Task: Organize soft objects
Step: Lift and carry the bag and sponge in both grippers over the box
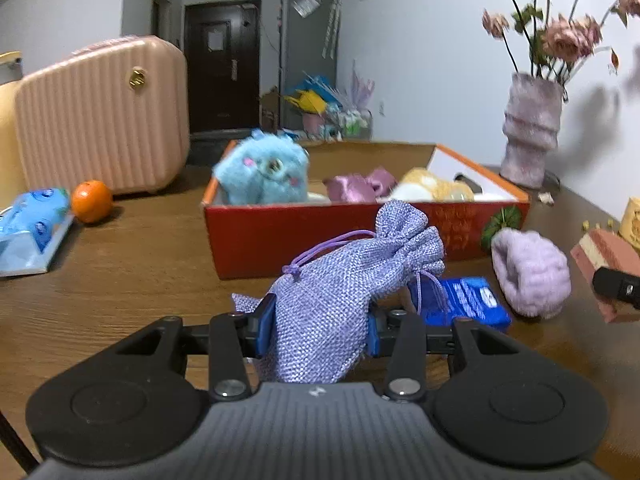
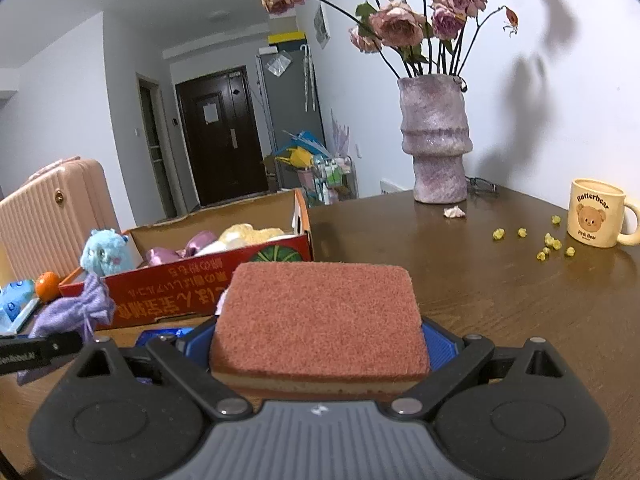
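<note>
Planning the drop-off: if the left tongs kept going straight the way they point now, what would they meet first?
Probably the red cardboard box: its near wall stands right ahead of the left tongs, which grip the lilac drawstring pouch. Depth is unclear.

The room has plain white walls (image 2: 400,120) and a white ceiling. At the far end stands a dark brown door (image 1: 223,65) with a sheet of paper on it. Beside it is a tall grey cabinet (image 1: 308,56) with a yellow box on top. The brown wooden table (image 2: 520,300) stands against the right wall, where the flowers (image 2: 400,24) throw soft shadows (image 2: 528,92).
</note>
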